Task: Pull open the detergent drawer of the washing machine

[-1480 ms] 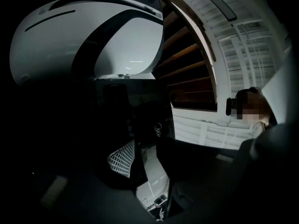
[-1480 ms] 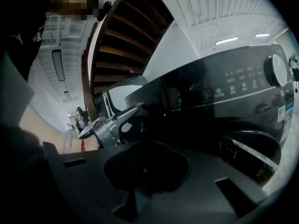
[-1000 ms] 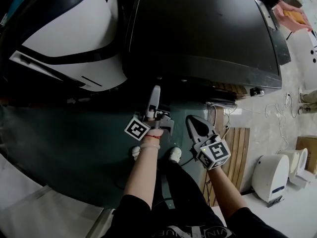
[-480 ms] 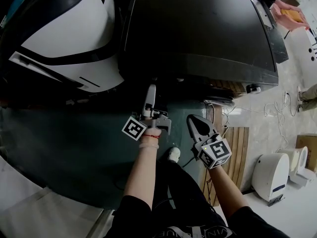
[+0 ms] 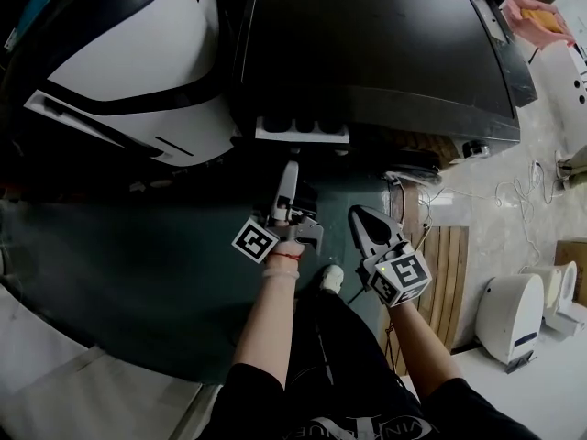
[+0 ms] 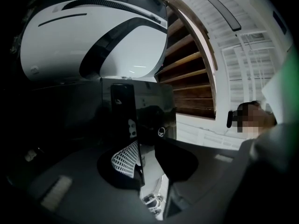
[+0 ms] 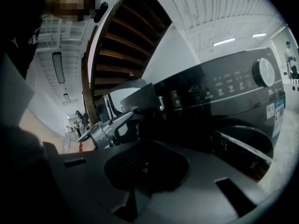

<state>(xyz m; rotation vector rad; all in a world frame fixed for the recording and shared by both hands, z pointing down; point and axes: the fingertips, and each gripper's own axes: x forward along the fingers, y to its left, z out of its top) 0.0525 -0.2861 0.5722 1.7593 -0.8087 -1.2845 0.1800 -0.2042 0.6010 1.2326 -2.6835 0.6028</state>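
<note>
Detergent drawer (image 5: pixel 303 129) stands part-way out of the dark washing machine (image 5: pixel 385 53), upper centre of the head view. Its white tray and dark compartments show, so we judge the pull well along. Left gripper (image 5: pixel 290 170) points up at it from just below. Its jaws are apart, and in the left gripper view the glossy drawer front (image 6: pixel 122 111) stands edge-on between them, close against the pad (image 6: pixel 125 158) at the frame's left, with a bright slit between it and the other pad. We read that as a hook, not a clamp. Right gripper (image 5: pixel 360 223) hangs just to the right in the frame, jaws closed together on nothing.

Risks, as we judge them:
- With no squeeze on the panel, the pad may slide off its edge if the pull tilts.
- A skewed pull may bind the tray in its guides.
- Too long a pull may drive the tray against its stop or right out.

View notes:
- Only the head view shows the tray and how far out it is.
- Only the left gripper view shows the slit at the jaws.
- Only the right gripper view shows the machine's face, with control knob (image 7: pixel 264 72) at upper right and round door (image 7: pixel 243 146) below.

White appliance (image 5: pixel 138 71), upper left of the head view, is not involved.
</note>
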